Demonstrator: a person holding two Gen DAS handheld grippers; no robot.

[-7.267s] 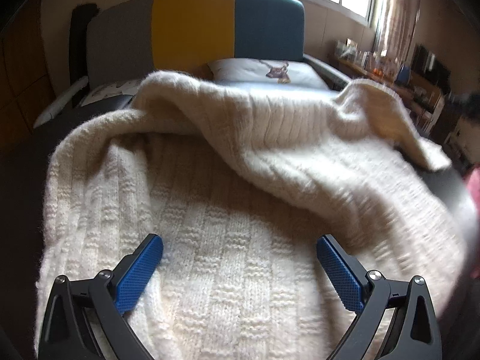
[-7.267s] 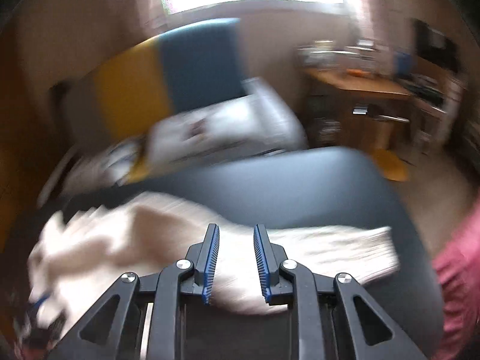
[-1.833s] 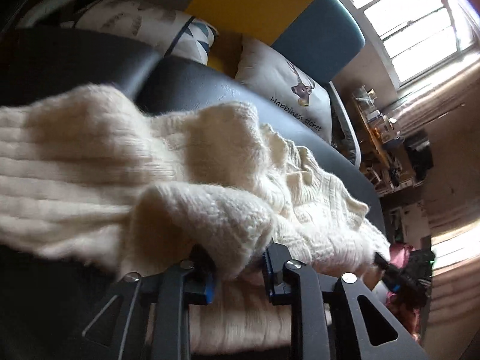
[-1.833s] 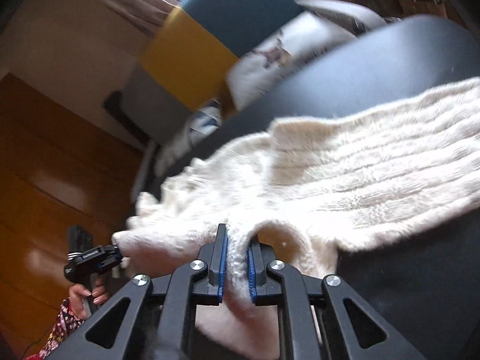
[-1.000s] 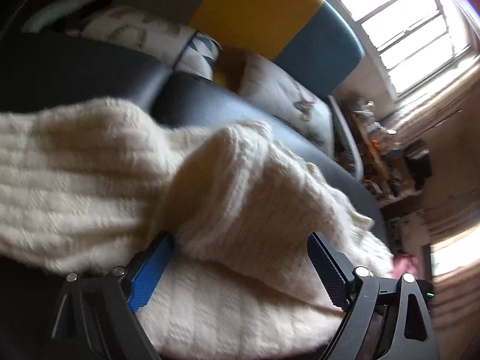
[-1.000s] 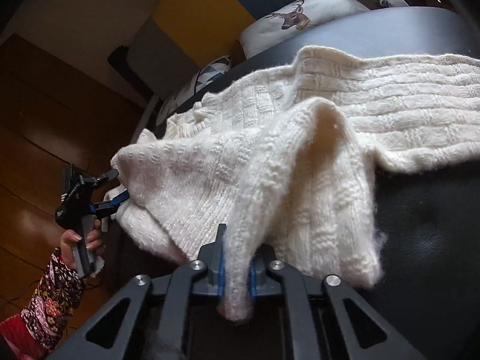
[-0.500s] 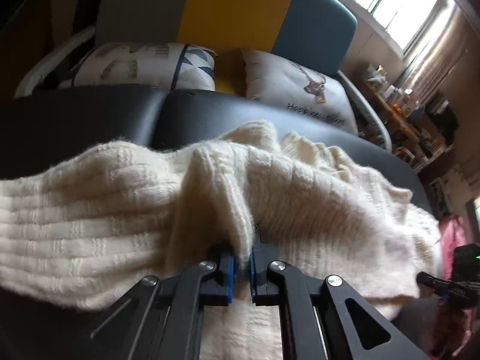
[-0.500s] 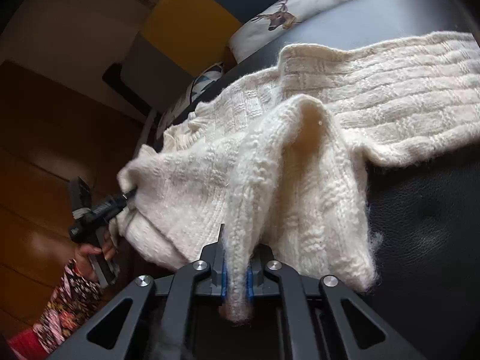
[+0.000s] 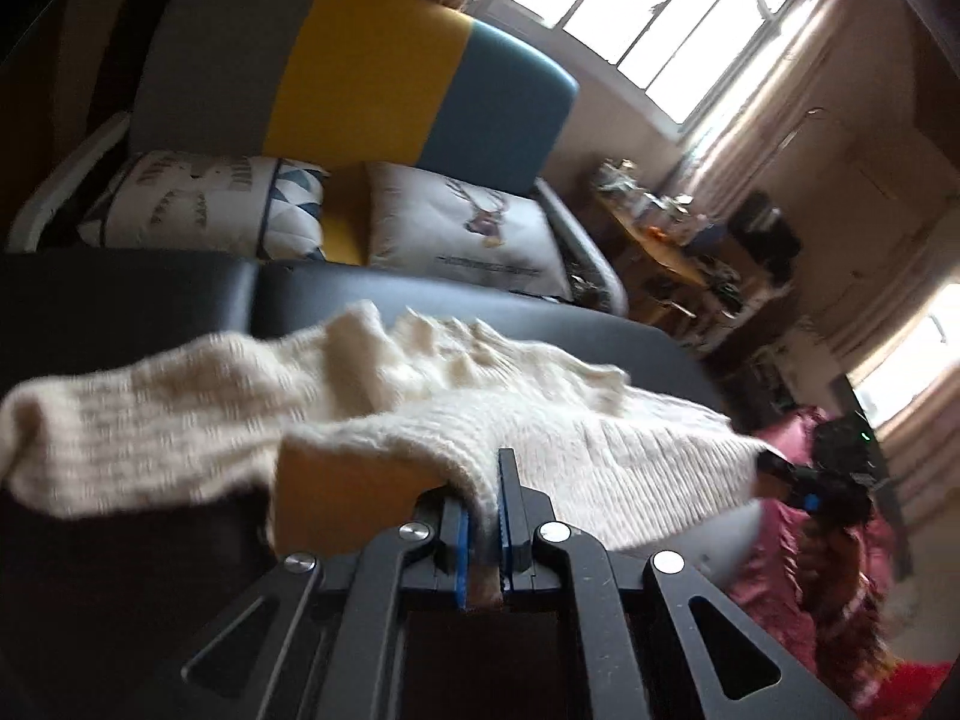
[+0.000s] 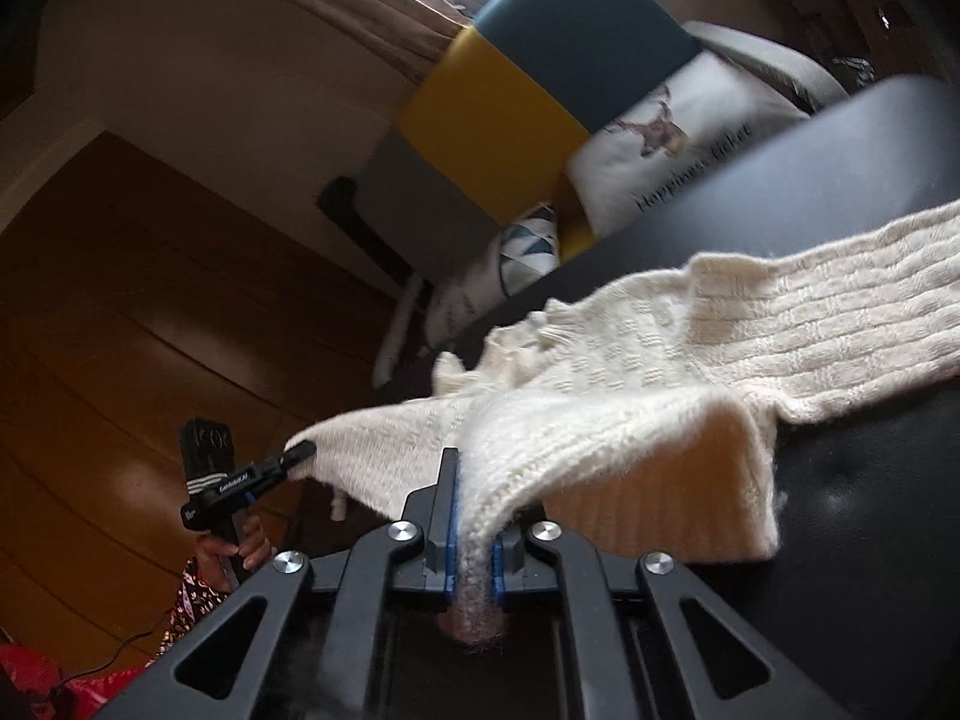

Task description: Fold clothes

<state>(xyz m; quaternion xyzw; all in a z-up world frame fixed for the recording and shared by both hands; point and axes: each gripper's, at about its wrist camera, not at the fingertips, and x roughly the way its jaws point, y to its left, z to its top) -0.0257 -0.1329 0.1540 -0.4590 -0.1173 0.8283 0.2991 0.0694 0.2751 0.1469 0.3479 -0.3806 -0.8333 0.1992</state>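
The left gripper (image 9: 483,516) was clamped on one edge of the cream knitted sweater (image 9: 540,420) and the right gripper (image 10: 474,531) pinched another, the garment stretched between them above the black padded surface (image 9: 150,294), with cushions (image 9: 462,228) and a window (image 9: 648,12) beyond.

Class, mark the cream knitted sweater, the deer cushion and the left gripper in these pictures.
cream knitted sweater (image 9: 600,444): left wrist view, ribbed panel right of the jaws.
deer cushion (image 9: 456,228): left wrist view, printed face.
left gripper (image 9: 483,516): left wrist view, between the fingertips pinching the sweater.
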